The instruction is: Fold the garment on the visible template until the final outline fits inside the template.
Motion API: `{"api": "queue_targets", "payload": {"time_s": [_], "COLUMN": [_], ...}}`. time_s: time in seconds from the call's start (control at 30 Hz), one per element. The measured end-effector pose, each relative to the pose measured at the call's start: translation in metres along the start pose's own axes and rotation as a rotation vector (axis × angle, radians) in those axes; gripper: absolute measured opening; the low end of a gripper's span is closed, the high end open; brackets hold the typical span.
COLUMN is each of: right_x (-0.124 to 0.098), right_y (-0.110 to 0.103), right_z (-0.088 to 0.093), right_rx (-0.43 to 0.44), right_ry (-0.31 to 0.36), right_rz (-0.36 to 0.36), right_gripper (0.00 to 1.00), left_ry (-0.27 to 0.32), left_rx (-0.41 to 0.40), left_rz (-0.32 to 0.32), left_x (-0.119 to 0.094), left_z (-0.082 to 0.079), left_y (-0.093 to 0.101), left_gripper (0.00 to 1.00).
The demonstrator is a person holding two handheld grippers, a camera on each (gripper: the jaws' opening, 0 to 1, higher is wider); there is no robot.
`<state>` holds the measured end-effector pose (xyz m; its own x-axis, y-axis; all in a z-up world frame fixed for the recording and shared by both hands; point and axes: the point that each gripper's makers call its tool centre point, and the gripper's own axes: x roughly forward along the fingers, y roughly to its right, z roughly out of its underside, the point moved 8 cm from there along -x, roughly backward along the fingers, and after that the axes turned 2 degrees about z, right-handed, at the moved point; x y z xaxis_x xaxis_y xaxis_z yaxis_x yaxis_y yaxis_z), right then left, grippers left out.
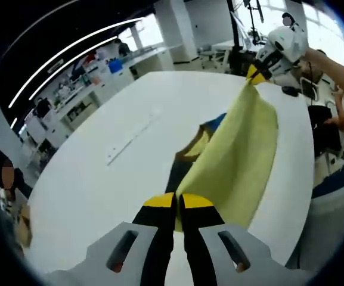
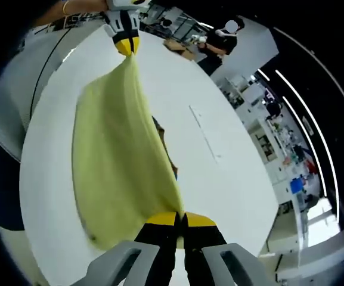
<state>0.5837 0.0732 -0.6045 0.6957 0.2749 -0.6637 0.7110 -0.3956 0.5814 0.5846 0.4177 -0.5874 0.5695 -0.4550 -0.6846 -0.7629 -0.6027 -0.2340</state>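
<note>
The yellow garment is stretched lengthwise between the left gripper and right gripper, both jaws clamped on it, above the tabletop.

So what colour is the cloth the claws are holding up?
Pale yellow cloth, clearest in the right gripper view.

The lifted yellow garment hides most of the dark-and-blue template on the bench; just a strip shows at its nine o'clock edge. In the right gripper view, the far bench shelves blur beyond reading.
</note>
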Motion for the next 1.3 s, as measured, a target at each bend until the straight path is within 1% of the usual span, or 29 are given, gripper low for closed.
{"api": "queue_targets", "payload": {"time_s": [0.1, 0.13, 0.2, 0.3, 0.37, 0.4, 0.43, 0.53, 0.6, 0.73, 0.77, 0.83, 0.9, 0.97, 1.03, 1.07, 1.1, 1.13, 1.17, 1.23, 1.3], "right_x": [0.012, 0.017, 0.025, 0.037, 0.044, 0.047, 0.052, 0.063, 0.072, 0.091, 0.097, 0.102, 0.107, 0.115, 0.12, 0.124, 0.126, 0.128, 0.13, 0.132, 0.132], "right_y": [0.005, 0.006, 0.008, 0.009, 0.01, 0.011, 0.012, 0.012, 0.01, 0.007, 0.006, 0.007, 0.006, 0.007, 0.006, 0.004, 0.003, 0.002, 0.003, 0.003, 0.004], "right_z": [0.001, 0.002, 0.004, 0.005, 0.006, 0.007, 0.008, 0.011, 0.014, 0.02, 0.023, 0.025, 0.029, 0.033, 0.037, 0.039, 0.041, 0.043, 0.045, 0.049, 0.051], "right_rx": [0.014, 0.01, -0.003, -0.011, -0.017, -0.017, -0.003, 0.014, 0.039, 0.07, 0.089, 0.125, 0.174, 0.184, 0.199, 0.221, 0.246, 0.287, 0.298, 0.316, 0.355], "right_ry": [-0.008, -0.02, -0.041, -0.054, -0.062, -0.064, -0.063, -0.064, -0.078, -0.082, -0.088, -0.089, -0.093, -0.091, -0.099, -0.094, -0.092, -0.095, -0.099, -0.103, -0.083], "right_rz": [0.026, 0.039, 0.049, 0.063, 0.078, 0.088, 0.096, 0.096, 0.08, 0.051, 0.033, 0.03, 0.011, 0.0, -0.018, -0.029, -0.04, -0.045, -0.047, -0.055, -0.07], "right_gripper": [0.0, 0.0, 0.0, 0.0, 0.0, 0.0, 0.0, 0.0, 0.0, 0.0, 0.0, 0.0, 0.0, 0.0, 0.01, 0.01, 0.02, 0.02, 0.04, 0.07, 0.07], "left_ry": [0.016, 0.019, 0.036, 0.038, 0.048, 0.05, 0.047, 0.052, 0.047, 0.013, 0.005, -0.006, -0.014, -0.031, -0.039, -0.04, -0.043, -0.044, -0.04, -0.036, -0.038], "left_rx": [-0.017, -0.016, -0.046, -0.063, -0.079, -0.103, -0.109, -0.15, -0.186, -0.185, -0.188, -0.188, -0.183, -0.161, -0.163, -0.169, -0.189, -0.216, -0.223, -0.207, -0.185], "left_rz": [-0.026, -0.03, -0.033, -0.047, -0.053, -0.047, -0.046, -0.046, -0.04, -0.041, -0.04, -0.039, -0.042, -0.04, -0.042, -0.039, -0.032, -0.037, -0.045, -0.04, -0.032], "left_x": [0.011, 0.014, 0.023, 0.034, 0.043, 0.049, 0.052, 0.067, 0.078, 0.095, 0.099, 0.106, 0.111, 0.118, 0.122, 0.124, 0.125, 0.126, 0.126, 0.127, 0.127], "left_z": [-0.001, -0.001, -0.002, 0.0, 0.003, 0.007, 0.01, 0.02, 0.026, 0.035, 0.037, 0.04, 0.043, 0.047, 0.051, 0.052, 0.055, 0.057, 0.059, 0.063, 0.066], "left_y": [-0.006, -0.008, -0.012, -0.018, -0.02, -0.021, -0.022, -0.027, -0.03, -0.032, -0.032, -0.032, -0.032, -0.032, -0.034, -0.035, -0.035, -0.035, -0.036, -0.037, -0.037], "left_gripper": [0.0, 0.0, 0.0, 0.0, 0.0, 0.0, 0.0, 0.01, 0.01, 0.01, 0.01, 0.01, 0.01, 0.01, 0.02, 0.02, 0.02, 0.02, 0.03, 0.04, 0.06]}}
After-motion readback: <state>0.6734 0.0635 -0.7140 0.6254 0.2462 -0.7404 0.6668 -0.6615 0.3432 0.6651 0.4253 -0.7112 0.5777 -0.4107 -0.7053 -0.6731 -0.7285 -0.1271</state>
